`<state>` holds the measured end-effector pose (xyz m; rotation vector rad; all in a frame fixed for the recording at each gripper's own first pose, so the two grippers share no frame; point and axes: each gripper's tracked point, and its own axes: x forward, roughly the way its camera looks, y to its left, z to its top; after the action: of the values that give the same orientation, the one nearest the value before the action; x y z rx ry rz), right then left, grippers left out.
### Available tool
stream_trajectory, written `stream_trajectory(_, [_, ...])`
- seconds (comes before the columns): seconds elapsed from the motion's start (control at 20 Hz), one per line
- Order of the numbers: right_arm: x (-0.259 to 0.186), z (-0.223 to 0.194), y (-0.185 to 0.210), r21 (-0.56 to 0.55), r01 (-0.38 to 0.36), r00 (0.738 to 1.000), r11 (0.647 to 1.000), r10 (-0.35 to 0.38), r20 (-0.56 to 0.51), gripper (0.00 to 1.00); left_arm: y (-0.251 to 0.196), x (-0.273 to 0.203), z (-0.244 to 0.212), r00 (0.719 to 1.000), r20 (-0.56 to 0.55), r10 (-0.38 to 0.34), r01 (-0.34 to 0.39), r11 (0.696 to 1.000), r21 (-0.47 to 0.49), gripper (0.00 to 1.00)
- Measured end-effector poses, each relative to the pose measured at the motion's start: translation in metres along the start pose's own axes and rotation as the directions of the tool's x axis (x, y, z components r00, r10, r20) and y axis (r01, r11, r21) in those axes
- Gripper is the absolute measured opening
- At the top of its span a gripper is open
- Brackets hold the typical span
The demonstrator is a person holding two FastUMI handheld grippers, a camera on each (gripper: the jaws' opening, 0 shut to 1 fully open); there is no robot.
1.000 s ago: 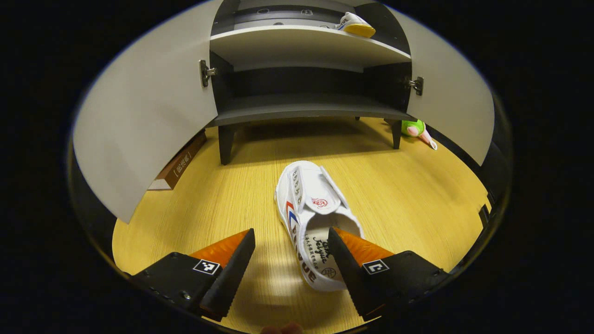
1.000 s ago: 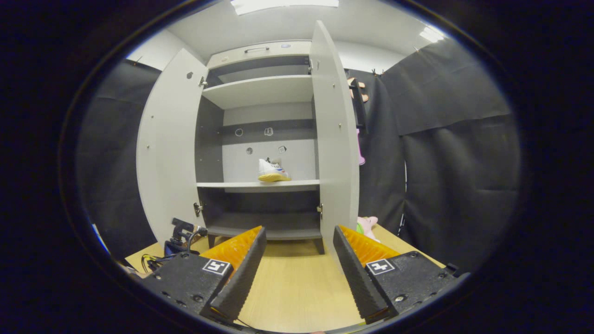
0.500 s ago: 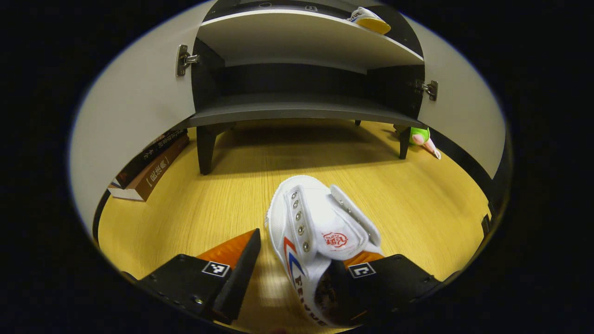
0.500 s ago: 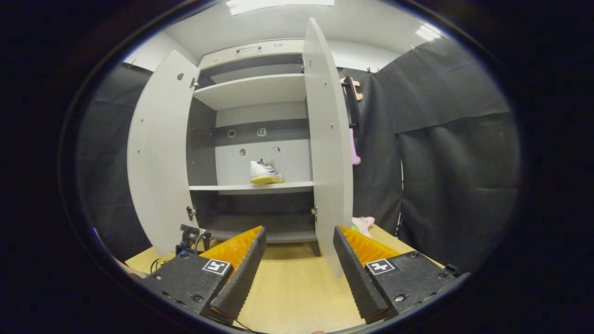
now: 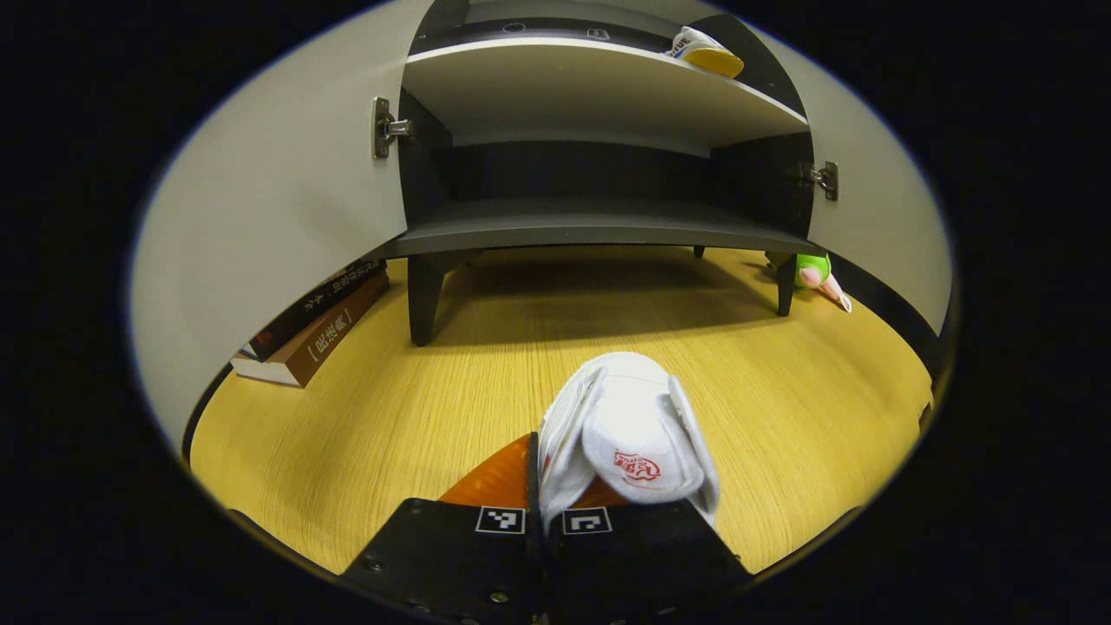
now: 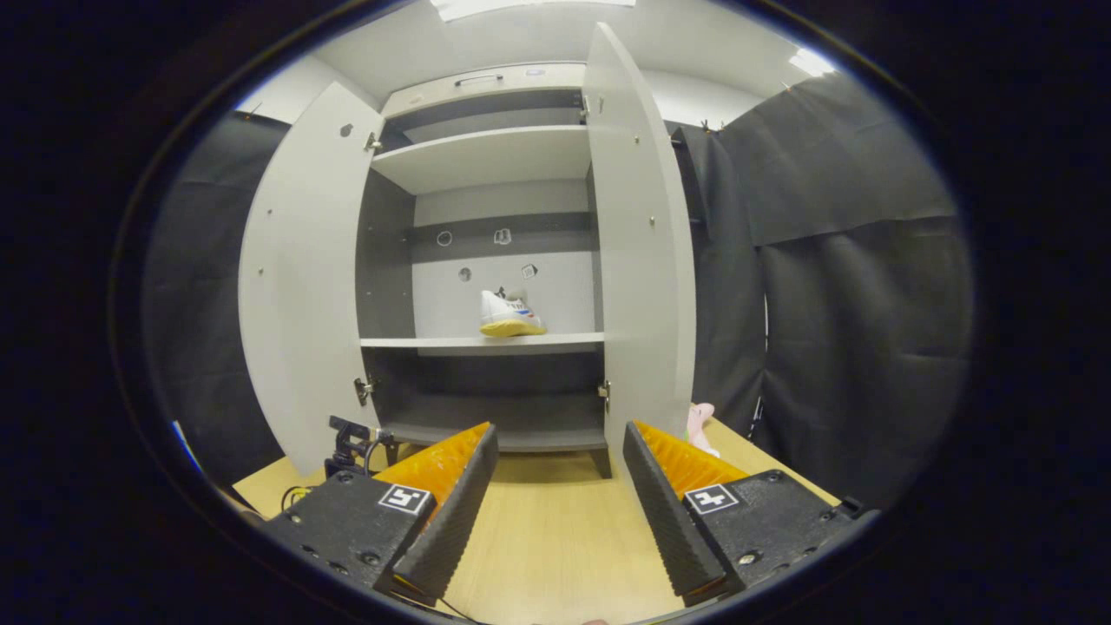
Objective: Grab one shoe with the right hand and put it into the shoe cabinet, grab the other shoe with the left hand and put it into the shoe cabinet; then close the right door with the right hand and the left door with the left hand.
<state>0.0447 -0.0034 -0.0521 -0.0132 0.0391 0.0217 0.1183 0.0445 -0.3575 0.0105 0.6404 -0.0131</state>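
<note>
Shoe (image 5: 632, 434) pinched in left claw (image 5: 545, 486), right claw (image 6: 555, 486) spread w/ nothing between, cabinet (image 6: 486, 156) doors open

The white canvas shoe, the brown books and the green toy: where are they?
White canvas shoe (image 5: 638, 434), left gripper view: on its tongue.
Brown books (image 5: 317, 325), left gripper view: on the spines.
Green toy (image 5: 811, 267), left gripper view: on its green body.
</note>
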Motion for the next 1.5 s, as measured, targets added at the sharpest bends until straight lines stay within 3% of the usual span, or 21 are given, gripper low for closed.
stream_trajectory(0.15, [0.0,0.006,0.007,-0.016,-0.009,1.0,1.0,0.009,0.02,0.92,-0.005,-0.04,0.034,0.997,0.081,0.006,0.0,0.997,-0.077,0.01])
stream_trajectory(0.35, [0.005,0.006,0.016,-0.012,-0.031,0.999,0.999,0.031,0.022,0.92,-0.016,-0.113,0.113,0.976,0.214,0.03,0.004,0.988,-0.156,0.0])
stream_trajectory(0.5, [0.003,0.005,0.024,-0.005,-0.058,0.998,0.998,0.058,0.019,0.92,-0.018,-0.156,0.189,0.934,0.354,0.051,0.005,0.988,-0.157,0.0])
stream_trajectory(0.6, [0.002,0.006,0.028,-0.012,-0.072,0.997,0.997,0.072,0.022,0.92,-0.021,-0.168,0.245,0.901,0.433,0.044,0.016,0.991,-0.133,0.0])
stream_trajectory(0.7, [0.0,0.008,0.031,-0.011,-0.084,0.996,0.996,0.084,0.027,0.92,-0.023,-0.17,0.294,0.885,0.463,0.052,0.007,0.992,-0.126,0.0])
stream_trajectory(0.85, [-0.003,0.01,0.031,-0.012,-0.086,0.996,0.996,0.087,0.032,0.92,-0.009,-0.132,0.369,0.896,0.433,0.096,-0.028,0.986,-0.162,0.0])
stream_trajectory(1.0, [-0.007,0.011,0.024,-0.01,-0.07,0.997,0.997,0.071,0.034,0.92,0.004,-0.089,0.406,0.919,0.363,0.153,-0.096,0.981,-0.171,0.0])
stream_trajectory(1.25, [-0.004,0.012,0.008,0.016,-0.041,0.999,0.999,0.04,0.027,0.92,0.007,-0.022,0.436,0.965,0.185,0.188,-0.163,0.977,-0.14,0.0])
stream_trajectory(1.5, [-0.004,0.007,-0.013,-0.007,0.031,0.999,1.0,-0.03,0.033,0.92,0.019,0.026,0.417,0.974,0.025,0.223,-0.217,0.964,-0.152,0.0])
